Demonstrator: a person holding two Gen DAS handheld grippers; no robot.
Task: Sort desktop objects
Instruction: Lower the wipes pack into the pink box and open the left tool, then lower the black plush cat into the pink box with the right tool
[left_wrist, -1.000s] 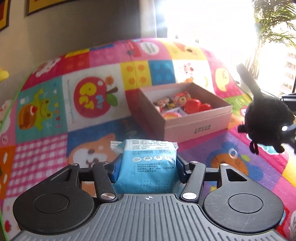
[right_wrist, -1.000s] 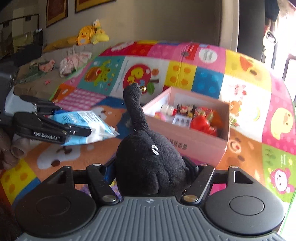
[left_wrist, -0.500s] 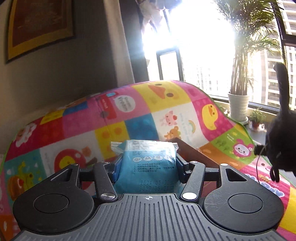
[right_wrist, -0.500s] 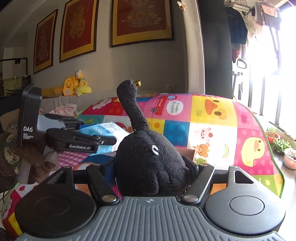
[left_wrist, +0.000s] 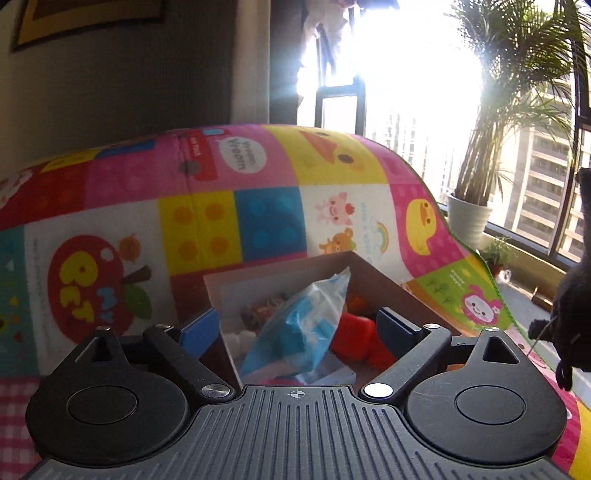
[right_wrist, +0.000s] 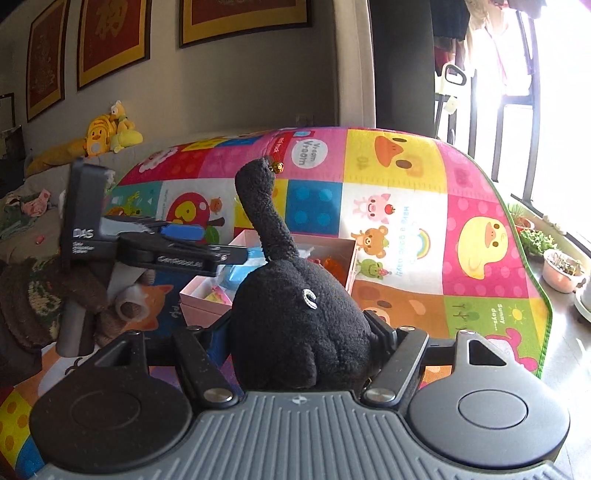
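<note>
The blue tissue pack (left_wrist: 299, 328), which a second earlier sat clamped between the left tongs, had left them and hung tilted over the pink box (left_wrist: 280, 264), in the lower centre of the left view. The left gripper (left_wrist: 299, 328) had come above the box, and its jaws were opening, standing wide, with the pack between them but not pressed by the blue pads (left_wrist: 201, 328).

The left view looked down into the box and showed red toys (left_wrist: 354, 339) and small figures under the pack; the right view showed of this only the pale pink wall of the box (right_wrist: 207, 291) and a bit of blue behind the plush. The right view alone showed the left gripper (right_wrist: 207, 254) from the side, in the middle left of the frame, reaching over the box edge, and the hand in a knitted sleeve (right_wrist: 44, 295) holding it at the lower left. It showed also the yellow duck toys (right_wrist: 107, 133) on the sofa at the upper left. The left view showed only a dark edge of the plush (left_wrist: 576, 306) at its right border.

The right gripper (right_wrist: 303, 332) was clenched on the black plush cat (right_wrist: 299, 317), its tail standing up with a small gold bell (right_wrist: 277, 167) at the tip. The colourful play mat (right_wrist: 406, 177) lay under everything.
</note>
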